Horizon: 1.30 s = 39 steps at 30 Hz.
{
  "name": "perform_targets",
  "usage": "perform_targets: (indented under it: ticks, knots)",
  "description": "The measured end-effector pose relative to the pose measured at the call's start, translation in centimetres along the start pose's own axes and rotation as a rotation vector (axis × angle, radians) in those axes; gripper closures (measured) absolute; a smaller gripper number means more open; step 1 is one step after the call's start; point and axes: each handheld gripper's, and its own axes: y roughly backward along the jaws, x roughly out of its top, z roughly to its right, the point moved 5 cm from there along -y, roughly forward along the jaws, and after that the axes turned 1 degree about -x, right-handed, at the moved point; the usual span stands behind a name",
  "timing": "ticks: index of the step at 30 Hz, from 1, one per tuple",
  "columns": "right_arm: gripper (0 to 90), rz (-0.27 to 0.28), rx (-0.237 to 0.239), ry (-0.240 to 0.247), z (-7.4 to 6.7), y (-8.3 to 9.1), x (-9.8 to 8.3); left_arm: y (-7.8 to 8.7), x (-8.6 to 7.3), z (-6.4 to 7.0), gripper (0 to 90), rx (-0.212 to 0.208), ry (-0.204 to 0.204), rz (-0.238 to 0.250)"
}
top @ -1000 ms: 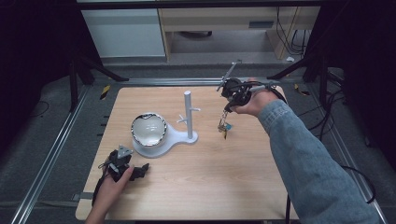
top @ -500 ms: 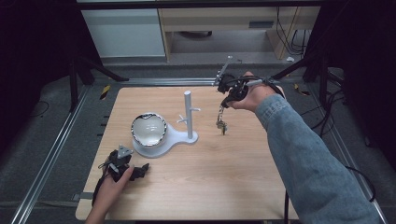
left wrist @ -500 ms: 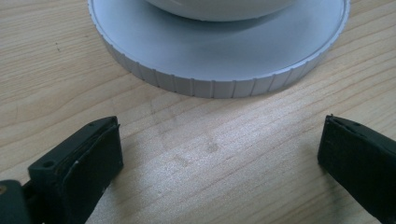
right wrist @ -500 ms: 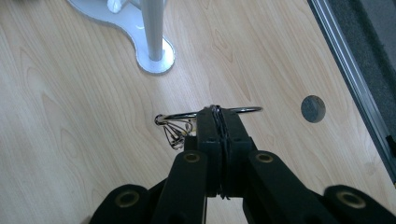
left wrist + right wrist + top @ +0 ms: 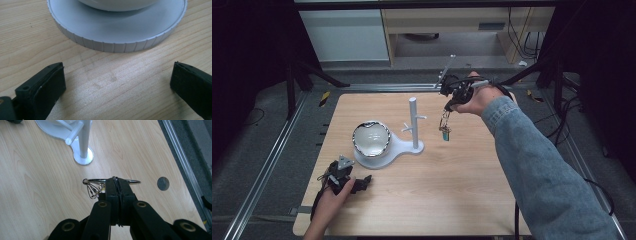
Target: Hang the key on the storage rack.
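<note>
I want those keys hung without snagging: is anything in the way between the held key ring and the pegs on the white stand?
Nothing visible. The right gripper is shut on the key ring, lifted above the table. Bare air and wood separate it from the stand's pegs; the bowl sits on the stand's far side.

We see bare wood between our right gripper [image 5: 451, 102], clamped on a metal key ring [image 5: 111, 181], and the white plastic post with side pegs [image 5: 414, 122]. That post and its shiny bowl [image 5: 371, 139] block the table's middle; the near half lies open.
</note>
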Motion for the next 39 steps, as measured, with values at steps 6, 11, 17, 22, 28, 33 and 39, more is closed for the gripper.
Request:
perform_targets:
  ticks: [6, 11, 17, 22, 28, 33, 39]
  knots:
    - [88.7, 0.008, -0.006, 0.006, 0.0, 0.7, 0.6, 0.0, 0.0, 0.0, 0.0, 0.0, 0.0, 0.0]
    - [88.7, 0.018, -0.003, 0.016, -0.2, 1.2, 1.0, 0.0, 0.0, 0.0, 0.0, 0.0, 0.0, 0.0]
    - [88.6, 0.01, -0.012, 0.03, -0.2, 1.6, 1.5, 0.0, 0.0, 0.0, 0.0, 0.0, 0.0, 0.0]
    - [88.6, 0.01, -0.01, 0.038, -0.5, 1.9, 2.0, 0.0, 0.0, 0.0, 0.0, 0.0, 0.0, 0.0]
    - [88.6, 0.02, -0.002, 0.049, -1.1, 2.1, 2.5, 0.0, 0.0, 0.0, 0.0, 0.0, 0.0, 0.0]
    - [88.7, 0.03, 0.009, 0.06, -1.5, 2.3, 2.8, 0.0, 0.0, 0.0, 0.0, 0.0, 0.0, 0.0]
    - [88.6, 0.031, 0.023, 0.072, -2.0, 2.1, 3.2, 0.0, 0.0, 0.0, 0.0, 0.0, 0.0, 0.0]
